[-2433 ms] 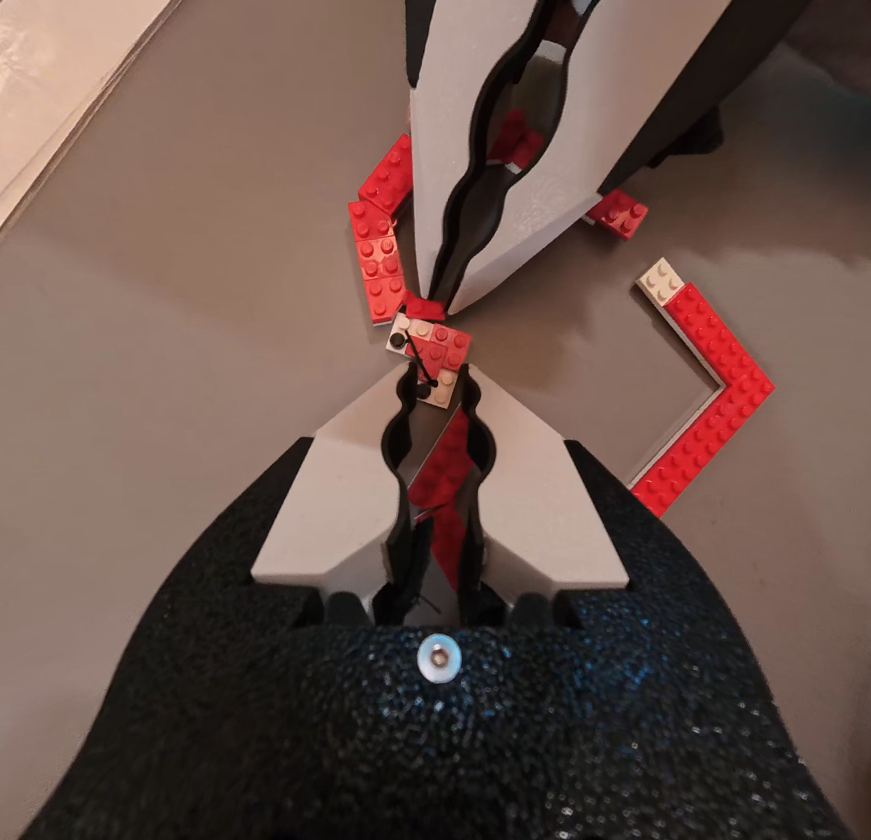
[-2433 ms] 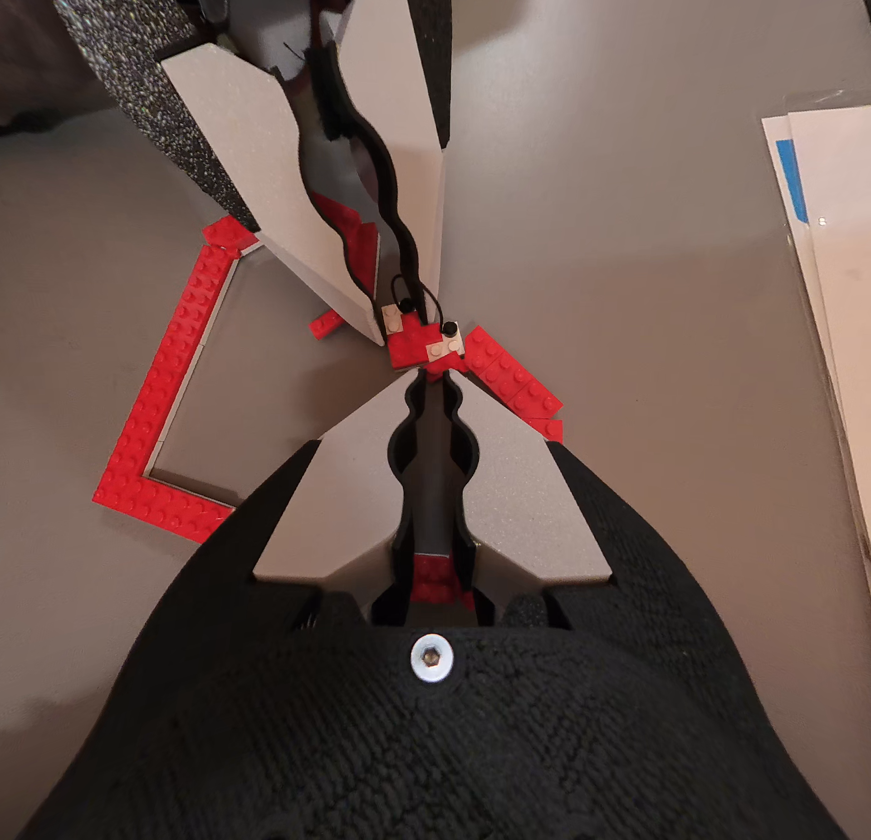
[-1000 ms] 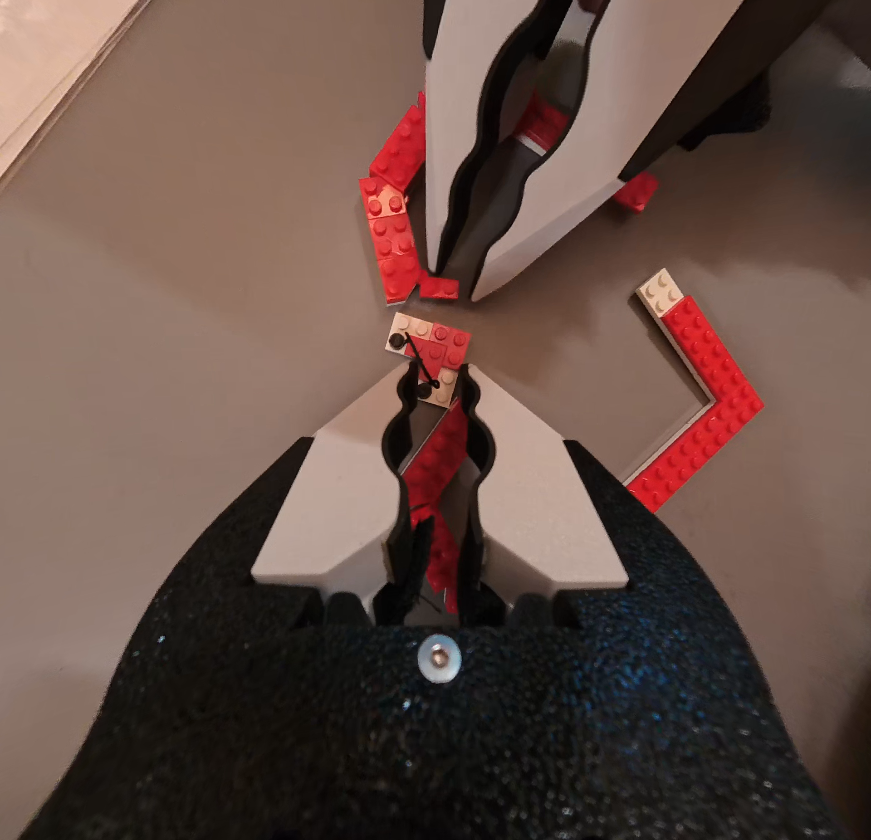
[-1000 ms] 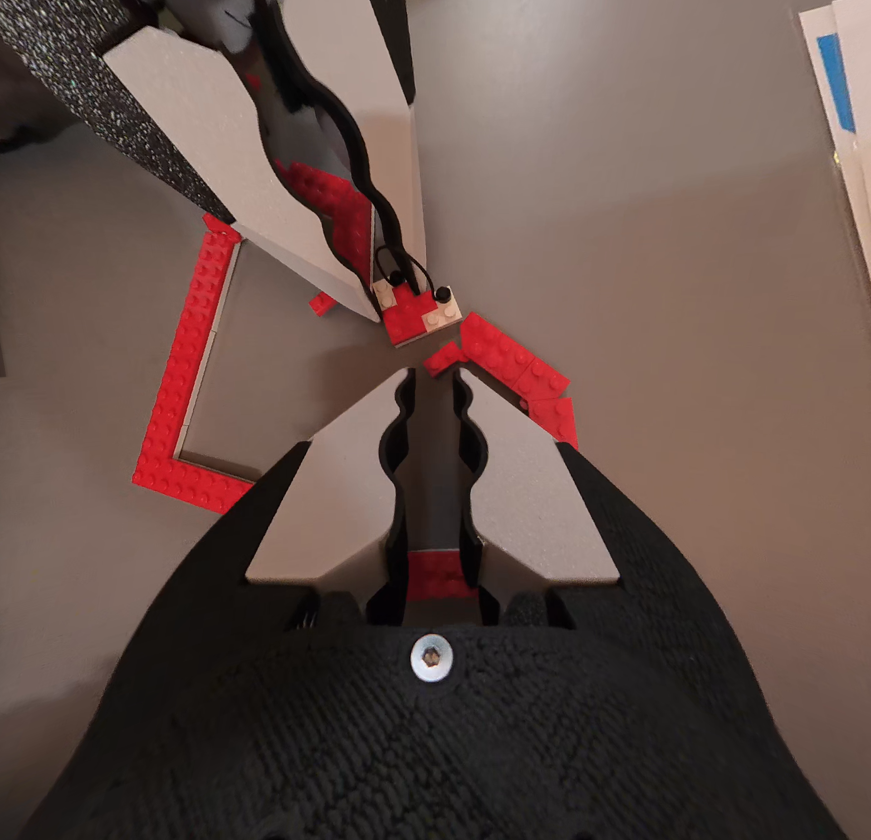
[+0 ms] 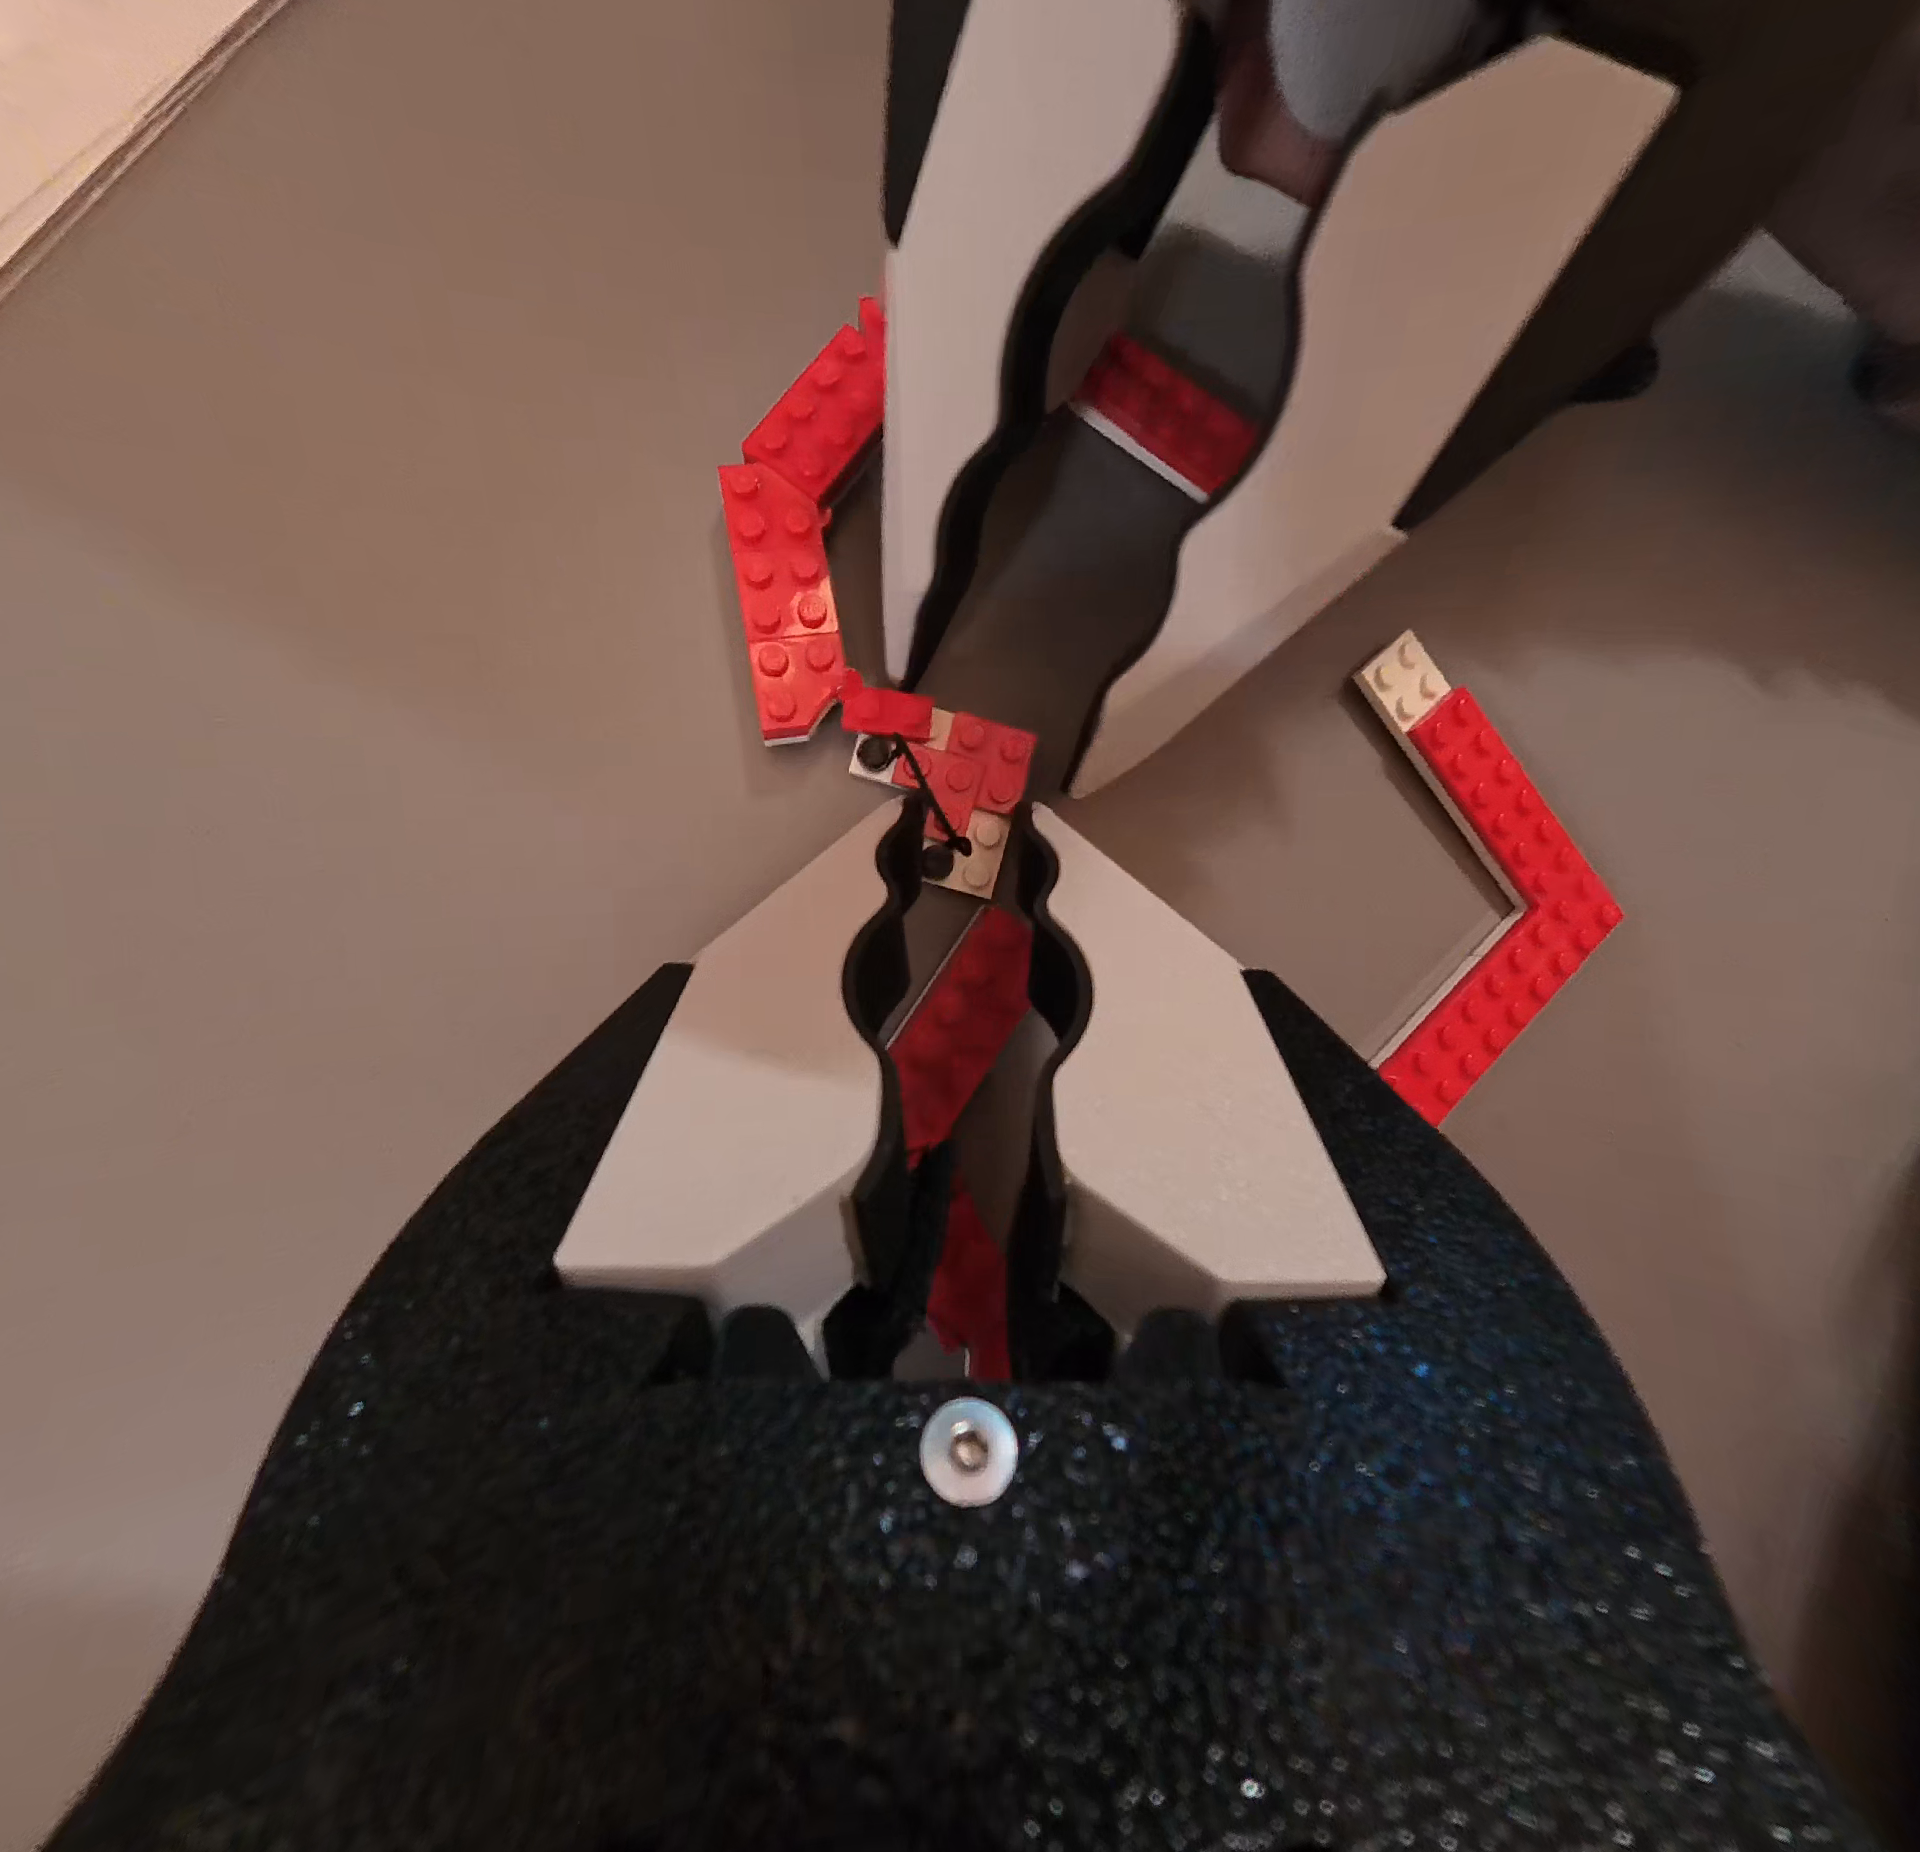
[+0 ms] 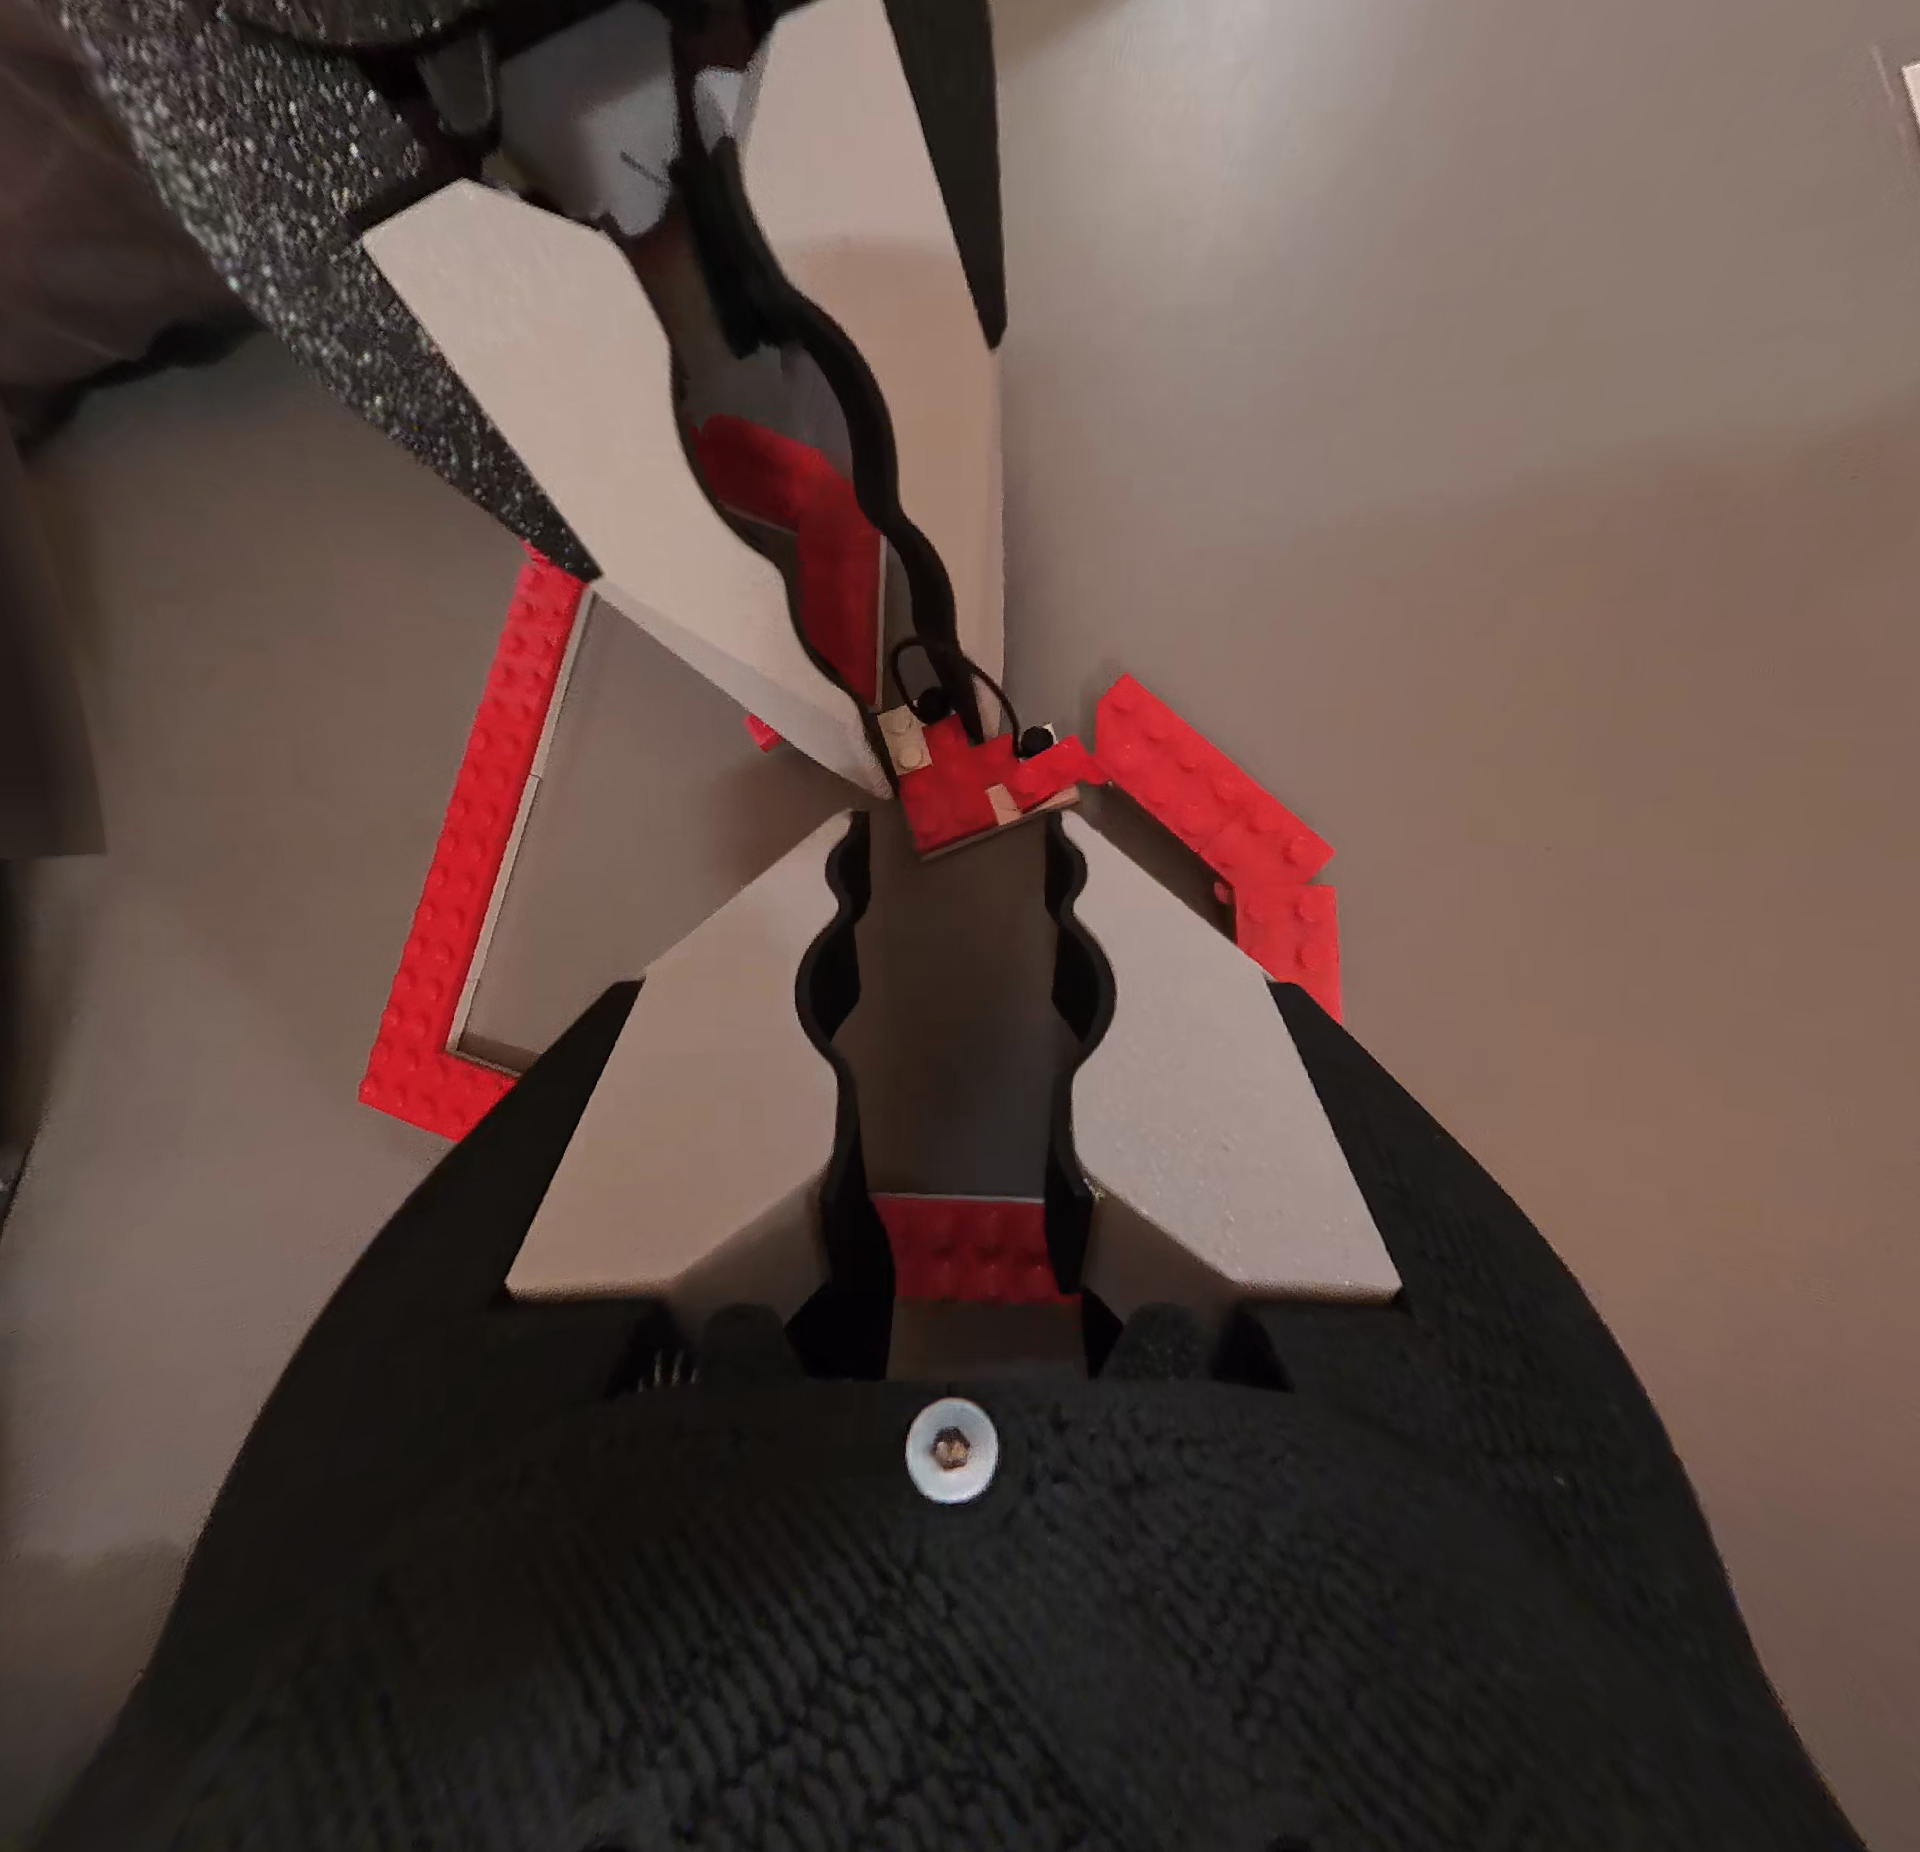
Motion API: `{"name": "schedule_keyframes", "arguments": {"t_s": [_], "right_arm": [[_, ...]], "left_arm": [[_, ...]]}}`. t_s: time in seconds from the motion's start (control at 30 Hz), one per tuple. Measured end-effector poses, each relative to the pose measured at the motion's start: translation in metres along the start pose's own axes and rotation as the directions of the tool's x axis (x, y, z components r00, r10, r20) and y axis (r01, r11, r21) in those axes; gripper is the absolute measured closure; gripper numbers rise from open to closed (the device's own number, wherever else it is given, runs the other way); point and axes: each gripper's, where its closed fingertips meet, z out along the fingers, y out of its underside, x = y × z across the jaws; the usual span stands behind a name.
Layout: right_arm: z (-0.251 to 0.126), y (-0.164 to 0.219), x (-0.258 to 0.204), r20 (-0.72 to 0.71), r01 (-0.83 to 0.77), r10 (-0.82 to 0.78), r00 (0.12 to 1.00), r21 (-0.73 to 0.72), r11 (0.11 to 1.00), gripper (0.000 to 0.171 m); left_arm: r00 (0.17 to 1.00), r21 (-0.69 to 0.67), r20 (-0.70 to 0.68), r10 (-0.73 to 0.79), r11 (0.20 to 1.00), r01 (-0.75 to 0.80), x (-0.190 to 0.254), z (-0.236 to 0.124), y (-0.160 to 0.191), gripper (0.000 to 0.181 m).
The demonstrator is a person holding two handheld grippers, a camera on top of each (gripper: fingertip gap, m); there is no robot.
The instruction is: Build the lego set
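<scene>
My left gripper (image 5: 971, 815) is shut on a small red and tan plate assembly (image 5: 987, 763) with a black string and two black knobs. A small red piece (image 5: 883, 711) lies on its far left corner and touches a curved chain of red plates (image 5: 790, 597). My right gripper (image 5: 992, 732) reaches in from the top, open, with its tips on either side of the assembly. In the right wrist view my right gripper (image 6: 956, 826) is open just short of the assembly (image 6: 956, 774). The small red piece (image 6: 1049, 763) and the chain (image 6: 1205, 794) lie to its right, and the left gripper (image 6: 930, 753) comes in from above.
An L-shaped red strip with a tan end (image 5: 1496, 898) lies on the grey table to the right; it also shows in the right wrist view (image 6: 468, 867). More red plates show under both grippers (image 5: 1164, 420) (image 6: 977, 1252). Pale sheets (image 5: 104, 57) lie at the far left corner.
The right gripper let go of the small red piece and opened wider. The piece and the red chain went from lying apart from the held assembly to touching its corner.
</scene>
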Motion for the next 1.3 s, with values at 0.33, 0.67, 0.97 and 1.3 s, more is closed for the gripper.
{"name": "schedule_keyframes", "arguments": {"t_s": [0.33,0.67,0.97,1.3], "right_arm": [[-0.017,0.001,0.009,-0.172,0.221,-0.229,0.958,-0.067,0.973,0.138],[-0.021,-0.020,0.022,-0.191,0.323,-0.316,0.929,0.010,0.946,0.131],[-0.008,-0.015,0.049,-0.161,0.311,-0.329,0.930,-0.131,0.941,0.141],[-0.007,-0.011,0.049,-0.215,0.312,-0.338,0.916,-0.146,0.939,0.147]], "left_arm": [[0.999,0.063,0.000,-0.051,0.997,0.051,-0.004,-0.001,-0.002,0.165],[0.999,0.085,0.013,-0.035,0.996,0.033,-0.011,-0.002,-0.002,0.165],[0.999,0.096,0.044,-0.017,0.995,0.013,-0.017,-0.003,-0.003,0.166],[0.999,0.103,0.050,0.007,0.995,-0.012,-0.017,-0.003,-0.004,0.166]]}}
